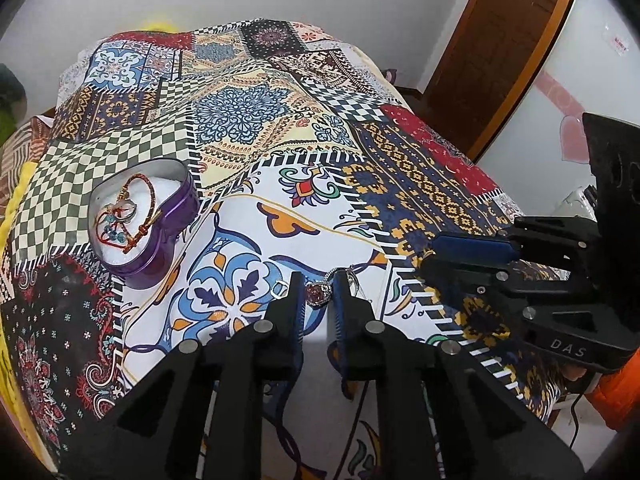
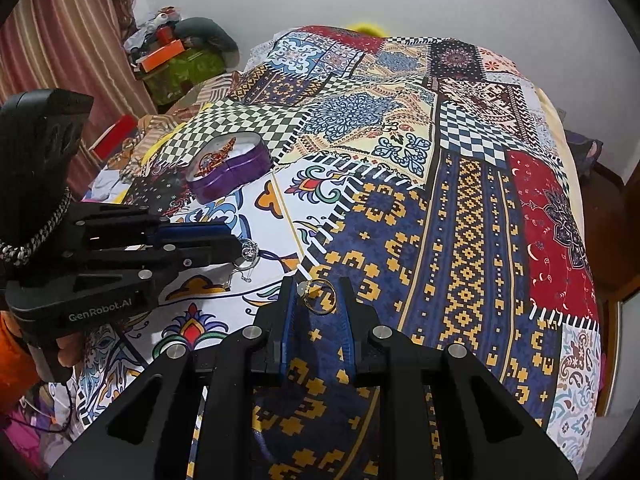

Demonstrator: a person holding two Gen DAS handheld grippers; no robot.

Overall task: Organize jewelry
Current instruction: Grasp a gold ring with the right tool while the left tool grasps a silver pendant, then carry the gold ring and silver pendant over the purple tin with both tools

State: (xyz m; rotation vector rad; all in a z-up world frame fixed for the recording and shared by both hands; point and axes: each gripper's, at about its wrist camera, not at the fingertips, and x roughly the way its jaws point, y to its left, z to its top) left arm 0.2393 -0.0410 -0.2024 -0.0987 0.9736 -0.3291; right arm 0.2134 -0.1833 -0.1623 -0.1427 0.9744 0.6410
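A red-stoned pendant (image 1: 318,294) on a thin silver chain (image 1: 352,276) sits between the tips of the left gripper (image 1: 318,292), whose jaws are closed on it. A small silver ring (image 1: 279,289) lies on the cloth just left of those tips. The right gripper (image 2: 318,296) holds one gold ring (image 2: 320,296) between its narrowly parted jaws, above the blue and yellow patch. Further left stands one purple heart-shaped tin (image 1: 160,240), open, with a red cord bracelet (image 1: 136,208) and a ring lying on its white lining. Everything rests on a patchwork bedspread (image 1: 260,128) that covers the bed, mostly bare beyond the tin. White walls surround it, with a wooden door (image 1: 500,40) to the right and striped curtains (image 2: 60,40) to the left.
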